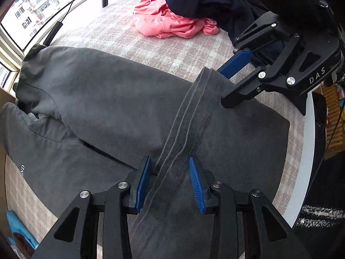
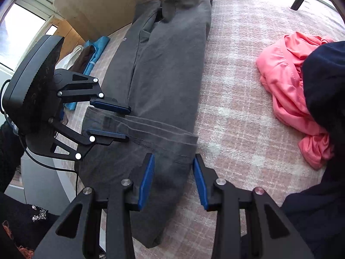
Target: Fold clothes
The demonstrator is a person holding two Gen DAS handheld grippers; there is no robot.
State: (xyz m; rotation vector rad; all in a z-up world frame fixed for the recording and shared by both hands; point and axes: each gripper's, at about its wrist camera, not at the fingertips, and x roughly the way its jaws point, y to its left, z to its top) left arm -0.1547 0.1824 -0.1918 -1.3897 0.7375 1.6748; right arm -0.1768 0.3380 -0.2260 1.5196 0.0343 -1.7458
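With both the left gripper [image 1: 170,181] and right gripper [image 2: 173,179] jaws wide astride the hem band of the grey cotton trousers [image 1: 97,99], which lie doubled on the checked surface [image 2: 232,99], a shallow bite could let the layers slip apart.

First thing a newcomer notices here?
The dark grey trousers spread lengthwise across the pink plaid cloth, hem folded back over them. Both grippers, left and right, sit open over that hem. A crumpled coral-pink garment lies beyond.

Bright daylight floods in from the window [image 1: 32,15], overexposed. Shadows beneath it stay soft. Fisheye bending darkens both views' corners.
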